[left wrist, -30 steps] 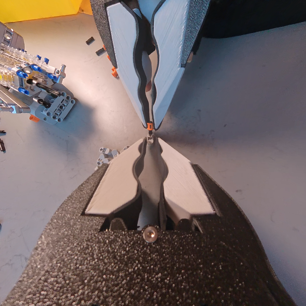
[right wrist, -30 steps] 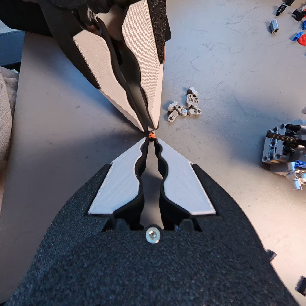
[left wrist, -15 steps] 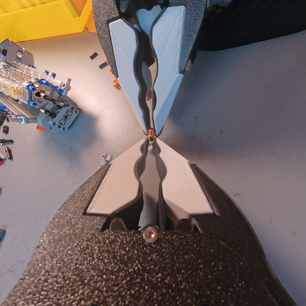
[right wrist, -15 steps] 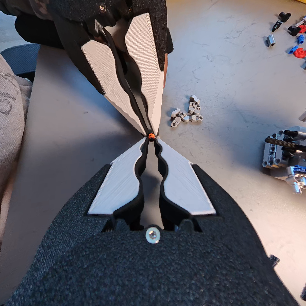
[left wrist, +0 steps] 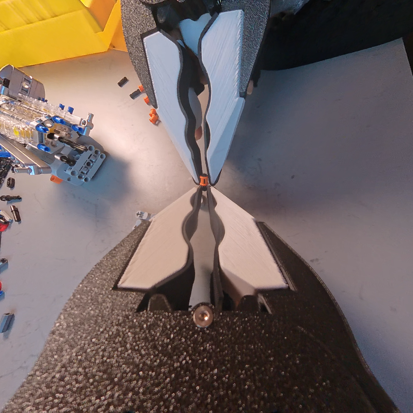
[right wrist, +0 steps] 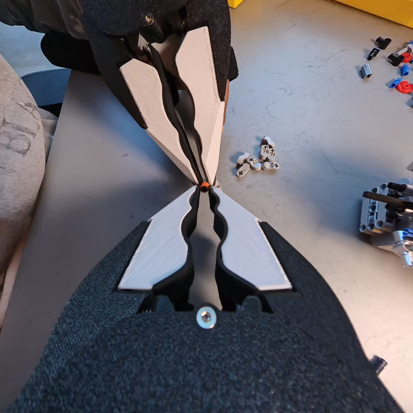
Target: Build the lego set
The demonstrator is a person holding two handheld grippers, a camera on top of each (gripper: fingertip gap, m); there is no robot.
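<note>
left gripper [left wrist: 203, 194]: tips pinched on a grey piece [left wrist: 203, 202], mid-table [left wrist: 312, 178].
right gripper [right wrist: 203, 191]: clamped on orange pin [right wrist: 204, 186].
axis: pin points tip-to-tip; grippers meet head-on.

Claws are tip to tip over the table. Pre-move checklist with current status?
1. Right claw grip on orange pin: ok, pinched at the very tips.
2. Left claw grip on small grey piece: ok, shut on it, though it is mostly hidden between the fingers.
3. Pin in line with grey piece: ok in both views, roughly end to end.
4. Pin seated in grey piece: cannot tell, the tips hide the joint.
5. Clear of loose grey connectors: ok, they lie apart on the table.
6. Clear of built assembly: ok, well off to the side.
</note>
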